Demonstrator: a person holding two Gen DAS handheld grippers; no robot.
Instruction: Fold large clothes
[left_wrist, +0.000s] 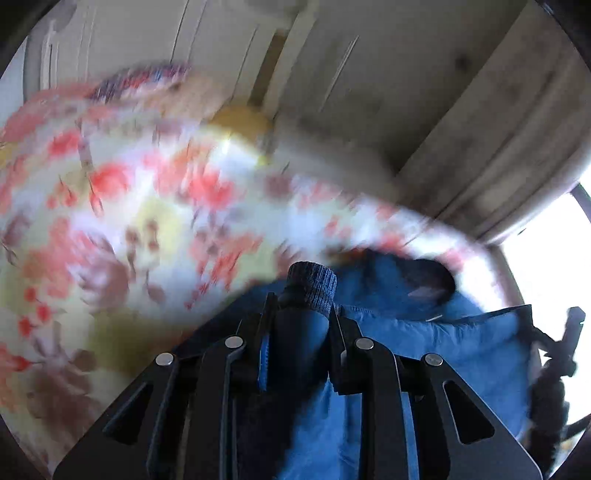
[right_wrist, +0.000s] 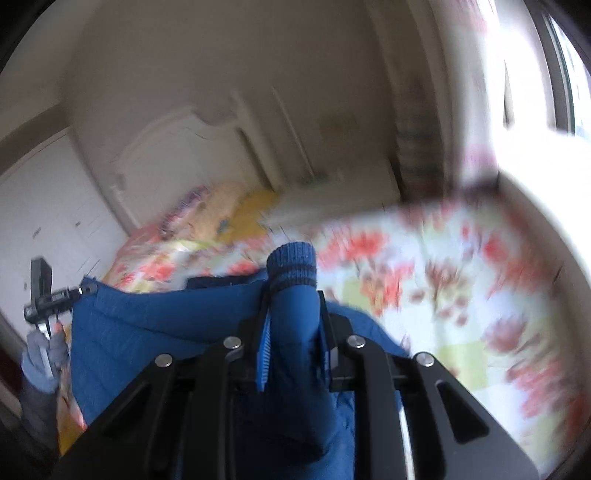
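A blue padded jacket (left_wrist: 424, 350) hangs stretched between my two grippers above the bed. My left gripper (left_wrist: 301, 314) is shut on one sleeve, whose dark knit cuff (left_wrist: 314, 288) sticks out past the fingers. My right gripper (right_wrist: 291, 314) is shut on the other sleeve, with its blue ribbed cuff (right_wrist: 291, 266) poking out. The jacket body (right_wrist: 155, 325) spreads to the left in the right wrist view. The other gripper shows at each view's edge: the right one (left_wrist: 565, 339) and the left one (right_wrist: 48, 295). Both views are motion-blurred.
A bed with a floral red, white and yellow sheet (left_wrist: 147, 206) lies below; it also shows in the right wrist view (right_wrist: 443, 288). Pillows (right_wrist: 221, 214) sit by a white headboard (right_wrist: 177, 158). A wardrobe (right_wrist: 48, 206) stands left. A bright window (right_wrist: 561, 85) is at right.
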